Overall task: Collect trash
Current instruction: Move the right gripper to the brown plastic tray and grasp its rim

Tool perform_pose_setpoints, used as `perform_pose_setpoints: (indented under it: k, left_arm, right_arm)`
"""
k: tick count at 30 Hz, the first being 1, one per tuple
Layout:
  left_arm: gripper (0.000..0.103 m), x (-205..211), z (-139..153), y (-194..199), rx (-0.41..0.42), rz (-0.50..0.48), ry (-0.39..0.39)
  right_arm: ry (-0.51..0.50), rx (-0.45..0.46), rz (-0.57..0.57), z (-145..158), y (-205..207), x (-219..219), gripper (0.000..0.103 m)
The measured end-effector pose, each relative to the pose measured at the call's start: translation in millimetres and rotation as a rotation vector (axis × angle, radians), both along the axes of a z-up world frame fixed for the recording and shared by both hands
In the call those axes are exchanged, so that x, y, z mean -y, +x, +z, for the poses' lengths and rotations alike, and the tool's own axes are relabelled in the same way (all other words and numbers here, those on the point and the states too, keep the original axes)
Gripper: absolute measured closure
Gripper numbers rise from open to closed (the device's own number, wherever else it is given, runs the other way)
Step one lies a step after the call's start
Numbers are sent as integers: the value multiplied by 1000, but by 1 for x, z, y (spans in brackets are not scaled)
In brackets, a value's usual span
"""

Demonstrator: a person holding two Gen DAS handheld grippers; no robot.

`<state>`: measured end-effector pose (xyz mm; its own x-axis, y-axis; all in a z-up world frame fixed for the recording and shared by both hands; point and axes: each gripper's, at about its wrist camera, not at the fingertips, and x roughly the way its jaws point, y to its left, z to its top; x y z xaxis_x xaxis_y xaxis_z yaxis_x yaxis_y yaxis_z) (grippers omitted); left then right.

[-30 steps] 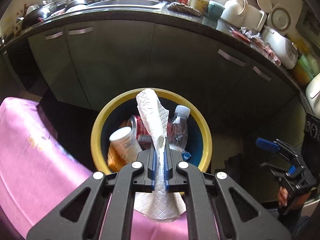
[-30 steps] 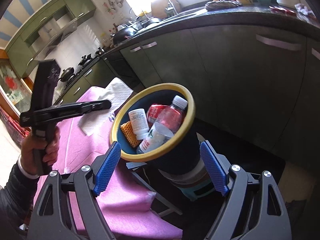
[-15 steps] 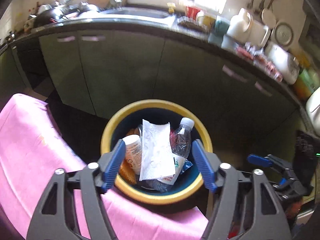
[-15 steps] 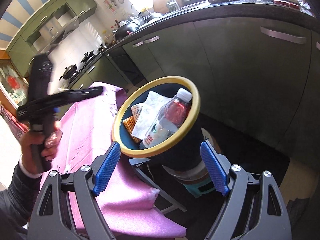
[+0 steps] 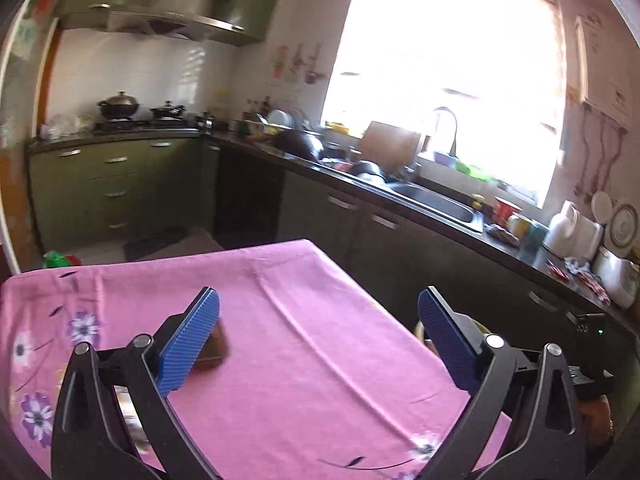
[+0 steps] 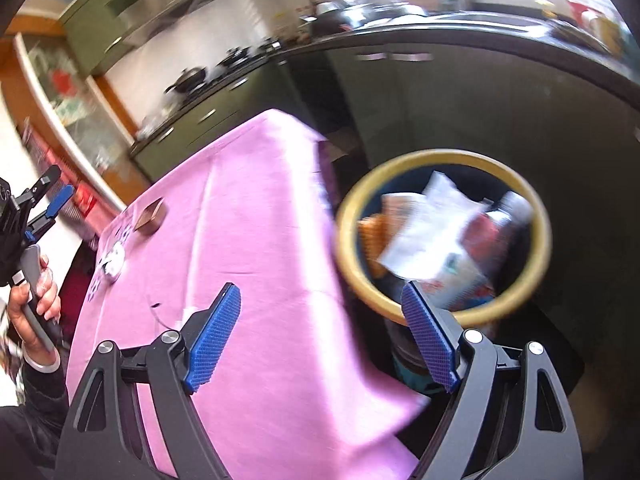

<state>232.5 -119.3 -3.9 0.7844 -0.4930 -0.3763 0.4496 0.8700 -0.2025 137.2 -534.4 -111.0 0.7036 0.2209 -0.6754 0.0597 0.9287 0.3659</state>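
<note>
On the pink cloth of the desk (image 5: 320, 360), in a kitchen lit by a bright window, a small brown box (image 6: 151, 216) lies flat near the far edge, seemingly one of the last scraps left to collect. The left gripper (image 5: 319, 336) hovers over the cloth with its jaws spread wide and nothing between them; in the left wrist view the box (image 5: 214, 350) sits low and to the left of that opening, half hidden behind the left blue pad, so the jaws are not yet centred on it. The right gripper (image 6: 320, 336) is likewise wide apart and empty, hanging at the desk's near corner with the yellow-rimmed bin (image 6: 520, 300) just off its right pad. The bin stands off the desk's edge and already holds a paper towel (image 6: 432, 224), a bottle and other rubbish. The box lies well apart from the right gripper, across the cloth, and much nearer the left, which looks the likelier to take it, with a small shift leftward to straddle it. Its long axis cannot be made out in the blur. A small white object (image 6: 113, 262) also lies on the cloth near the box; what it is cannot be told.
</note>
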Motion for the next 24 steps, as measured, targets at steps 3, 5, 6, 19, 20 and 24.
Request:
perform_pose_setpoints:
  k: [3,5,6,19,20,24]
  left_arm:
    - [7,-55,-6,5,1,163,13]
    - [7,-85,-12,8,0,248,17]
    - [7,-98,-16,9,-2,290,18]
    - [7,-173,-40,3,-55,552,32]
    - [7,-172,-41,2,-55,558,37]
    - [7,-176,-43,2,-63,563,28]
  right_arm:
    - [-50,10,100,14,35,-49,21]
    - [-81,23,172,24,59,-87,20]
    - [-98,26,209,28,72,-107,19]
    - [-149,-53,347,26,222,-308,12]
    - [-152,-70,340,21,232,-314,12]
    - [-181,-102,305,7,254,-333,12]
